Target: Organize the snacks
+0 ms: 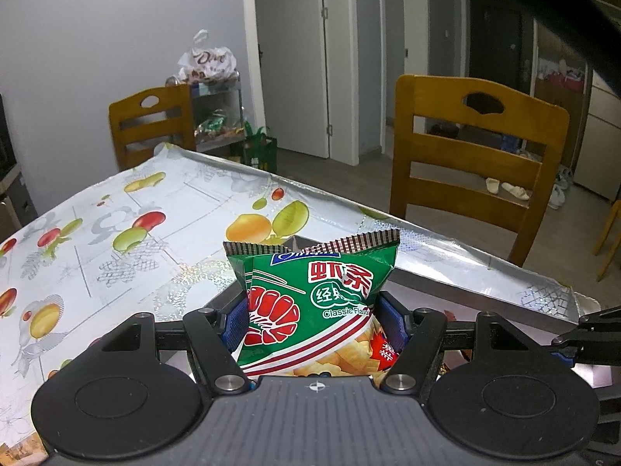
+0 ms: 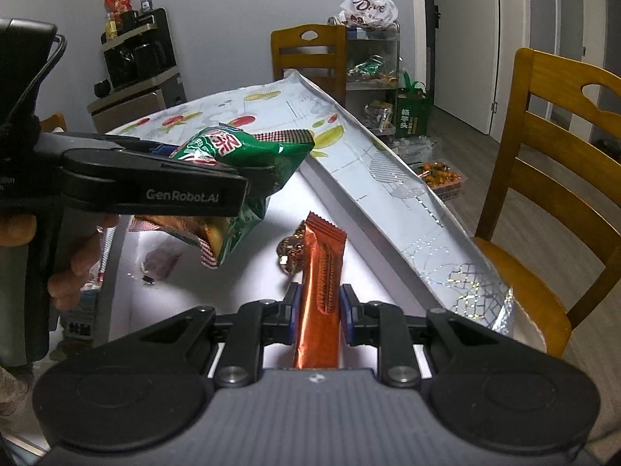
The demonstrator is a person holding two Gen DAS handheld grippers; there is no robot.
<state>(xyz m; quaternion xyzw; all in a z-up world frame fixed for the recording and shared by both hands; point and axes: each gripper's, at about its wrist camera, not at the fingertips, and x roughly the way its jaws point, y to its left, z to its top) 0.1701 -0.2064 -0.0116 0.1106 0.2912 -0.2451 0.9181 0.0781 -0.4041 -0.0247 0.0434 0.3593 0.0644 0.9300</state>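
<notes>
- Left gripper [image 1: 314,318] clenched on a green shrimp-chip bag [image 1: 316,295]; blue fingers [image 1: 392,320] press its sides, bag upright between them. A second packet seems pinched along with it, orange-red print showing low on the right side; cannot tell for sure.
- From the right wrist view, that bag [image 2: 240,171] hangs in the air above the open white box [image 2: 372,272], not yet set down.
- Right gripper [image 2: 321,310] clenched on an orange wrapped bar [image 2: 320,291], fingers tight on its lower half; the bar stands up over the box interior.
- Already lying in the box: a small brown-gold wrapped sweet [image 2: 291,250] just behind the bar, and a dark small packet [image 2: 161,262] toward the left wall.
- Worktop [image 1: 116,233] with fruit-print cover looks free of loose snacks in what the views show.
- Judgement: task is midway. Two items lie in the box, at least two more are carried over it; both still need placing and releasing.
- More snacks sit on the shelf cart [image 2: 372,66] and on the floor; whether they belong to the job is unclear.
</notes>
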